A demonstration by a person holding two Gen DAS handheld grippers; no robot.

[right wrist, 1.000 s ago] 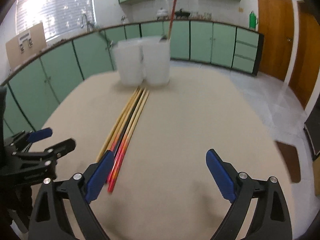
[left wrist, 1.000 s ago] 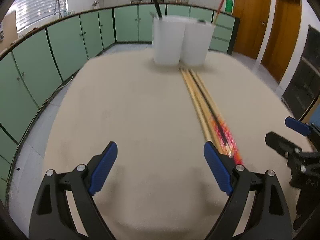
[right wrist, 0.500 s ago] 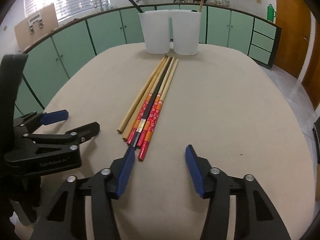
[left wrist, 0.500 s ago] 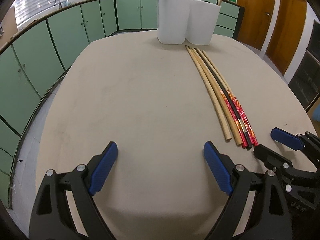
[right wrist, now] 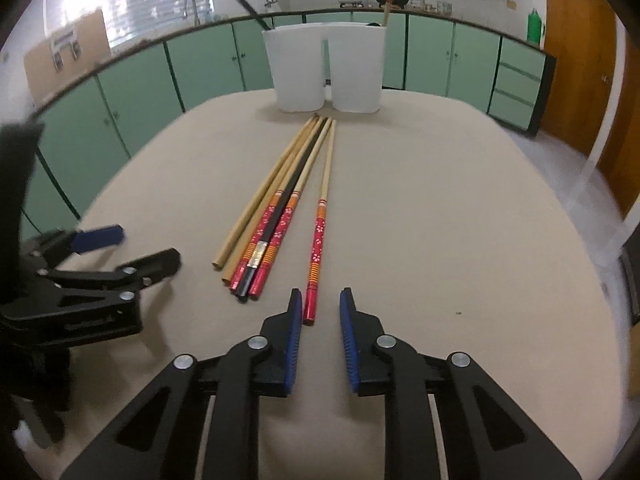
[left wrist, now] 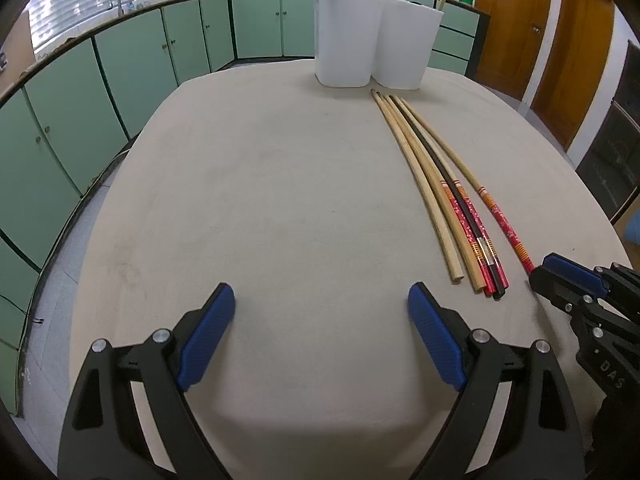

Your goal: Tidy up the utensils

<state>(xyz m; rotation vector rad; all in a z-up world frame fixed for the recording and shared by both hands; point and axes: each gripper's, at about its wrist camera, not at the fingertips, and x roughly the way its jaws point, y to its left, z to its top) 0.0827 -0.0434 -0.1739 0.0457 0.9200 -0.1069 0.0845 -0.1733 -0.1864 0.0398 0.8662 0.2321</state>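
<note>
**Right gripper narrows on a lone chopstick**

Since half a second ago, one red-ended chopstick (right wrist: 318, 240) has come apart from the bundle (right wrist: 272, 216) and now lies alone just to its right, while the right gripper (right wrist: 319, 312) has drawn its jaws in from a wider gap to a narrow one. They are still parted — the chopstick's red butt end sits between the blue pads (right wrist: 294, 336), near the left one, though contact cannot be told.

A beige table (left wrist: 280, 200) fills both views. At its far edge stand two white bins (right wrist: 326, 72), touching side by side, each with a utensil poking out. The bundle — two plain sticks, two red-patterned and one black — points from the bins toward the cameras, its thin tips just short of them.

Left of the bundle, the left gripper (left wrist: 320, 308) hangs over bare table with jaws spread wide, holding nothing. In its view the right gripper (left wrist: 568, 280) shows at the right edge, touching the lone chopstick's (left wrist: 500, 216) end.
</note>
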